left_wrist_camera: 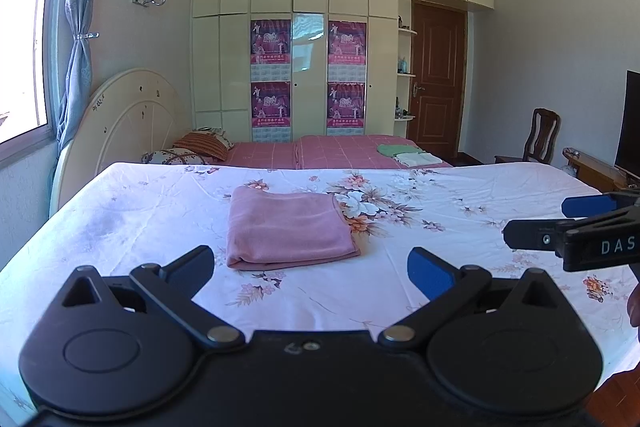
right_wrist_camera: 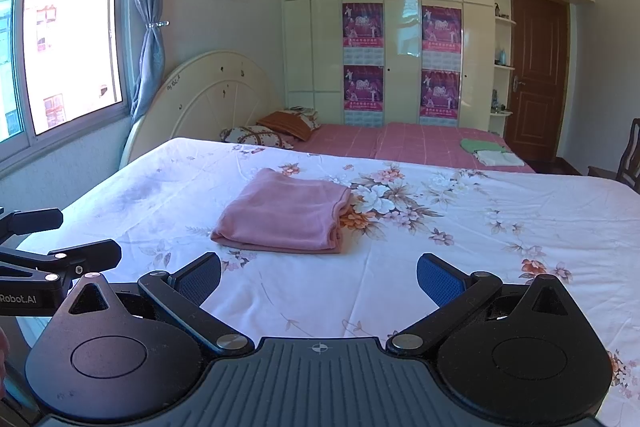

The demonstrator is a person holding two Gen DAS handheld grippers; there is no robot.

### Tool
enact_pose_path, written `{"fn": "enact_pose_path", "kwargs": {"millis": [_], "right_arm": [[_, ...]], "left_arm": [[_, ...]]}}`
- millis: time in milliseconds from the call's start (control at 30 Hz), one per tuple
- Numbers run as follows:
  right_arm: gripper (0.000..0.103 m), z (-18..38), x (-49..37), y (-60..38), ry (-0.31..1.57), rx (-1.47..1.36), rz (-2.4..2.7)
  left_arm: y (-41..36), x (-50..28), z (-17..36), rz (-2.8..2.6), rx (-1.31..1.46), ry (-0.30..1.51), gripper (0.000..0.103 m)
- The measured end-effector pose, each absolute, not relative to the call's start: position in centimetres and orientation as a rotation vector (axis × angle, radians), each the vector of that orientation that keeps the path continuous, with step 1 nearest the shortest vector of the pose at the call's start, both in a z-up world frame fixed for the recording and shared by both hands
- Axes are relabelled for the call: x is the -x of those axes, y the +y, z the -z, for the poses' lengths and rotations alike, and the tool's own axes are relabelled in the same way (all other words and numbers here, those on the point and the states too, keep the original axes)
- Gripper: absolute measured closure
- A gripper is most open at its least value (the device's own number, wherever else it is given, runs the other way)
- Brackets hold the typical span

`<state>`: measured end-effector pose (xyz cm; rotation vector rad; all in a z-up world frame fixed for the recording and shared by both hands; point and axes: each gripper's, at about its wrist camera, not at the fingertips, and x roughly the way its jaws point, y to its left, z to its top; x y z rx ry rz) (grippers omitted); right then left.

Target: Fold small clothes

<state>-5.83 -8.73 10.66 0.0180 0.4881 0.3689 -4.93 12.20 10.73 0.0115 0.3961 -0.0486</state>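
A pink cloth (left_wrist_camera: 288, 227) lies folded into a neat rectangle on the white floral sheet (left_wrist_camera: 460, 195); it also shows in the right wrist view (right_wrist_camera: 284, 213). My left gripper (left_wrist_camera: 312, 267) is open and empty, held back from the cloth's near edge, above the sheet. My right gripper (right_wrist_camera: 320, 277) is open and empty too, just short of the cloth. Each gripper shows at the edge of the other's view: the right one (left_wrist_camera: 536, 223) at far right, the left one (right_wrist_camera: 88, 231) at far left.
The floral sheet (right_wrist_camera: 500, 203) covers a raised surface in front of a pink bed (left_wrist_camera: 340, 151). Folded green and white clothes (left_wrist_camera: 408, 155) lie on that bed, pillows (left_wrist_camera: 192, 149) at its head. A wardrobe, door, chair (left_wrist_camera: 540, 139) and TV stand behind.
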Motion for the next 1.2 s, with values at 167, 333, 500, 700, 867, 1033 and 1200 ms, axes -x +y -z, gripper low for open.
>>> {"fn": "enact_pose_path", "kwargs": {"millis": [167, 333, 500, 700, 867, 1033, 1200], "right_arm": [[0.0, -10.72, 5.84, -8.66, 0.486, -0.014, -0.369], [0.0, -10.69, 5.8, -8.61, 0.485, -0.013, -0.369], [0.0, -10.7, 5.78, -8.58, 0.485, -0.011, -0.368], [0.0, -10.68, 5.81, -8.64, 0.484, -0.01, -0.371], [0.0, -10.63, 5.68, -8.77, 0.483, -0.007, -0.374], [0.0, -10.52, 5.32, -8.99, 0.485, -0.005, -0.378], [0.0, -10.47, 5.22, -9.06, 0.486, -0.006, -0.382]], "left_arm": [[12.35, 4.91, -10.74, 0.047, -0.01, 0.395, 0.0], [12.47, 4.87, -10.74, 0.054, -0.014, 0.386, 0.0], [12.37, 5.02, -10.65, 0.058, -0.02, 0.382, 0.0], [12.47, 5.01, -10.71, 0.064, -0.016, 0.375, 0.0], [12.53, 5.03, -10.76, 0.074, -0.015, 0.36, 0.001], [12.41, 5.04, -10.71, 0.08, -0.024, 0.344, 0.001], [12.32, 4.89, -10.72, 0.085, -0.025, 0.353, 0.001]]}}
